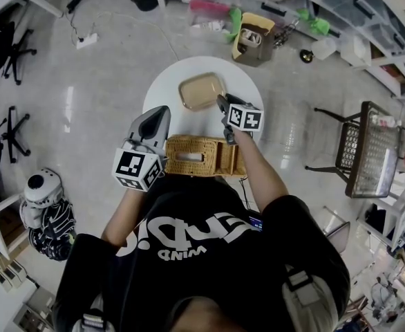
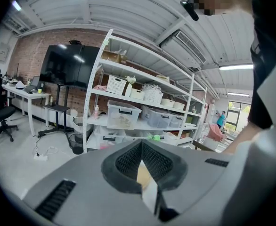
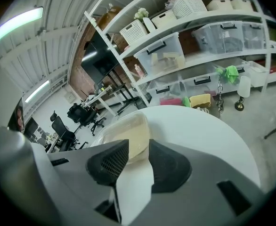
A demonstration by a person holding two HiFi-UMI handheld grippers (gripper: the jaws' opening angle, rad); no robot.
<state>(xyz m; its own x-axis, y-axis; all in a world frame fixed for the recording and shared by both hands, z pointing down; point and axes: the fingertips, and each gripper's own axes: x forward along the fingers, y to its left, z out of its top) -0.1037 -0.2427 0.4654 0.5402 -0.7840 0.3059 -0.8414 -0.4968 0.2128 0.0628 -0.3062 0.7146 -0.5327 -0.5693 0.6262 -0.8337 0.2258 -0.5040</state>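
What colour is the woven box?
The woven box is golden tan; the head view shows it best.

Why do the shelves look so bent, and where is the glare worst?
Left gripper view and right gripper view: the wide-angle lens bows the shelves and blacks out the corners. Right gripper view: the ceiling strip light is blown out white. Head view: lamps glare off the glossy floor; the table is evenly lit.

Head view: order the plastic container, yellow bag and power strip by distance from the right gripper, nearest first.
1. The plastic container, on the table just ahead of the right gripper.
2. The yellow bag, on the floor beyond the table.
3. The power strip, on the floor far left.
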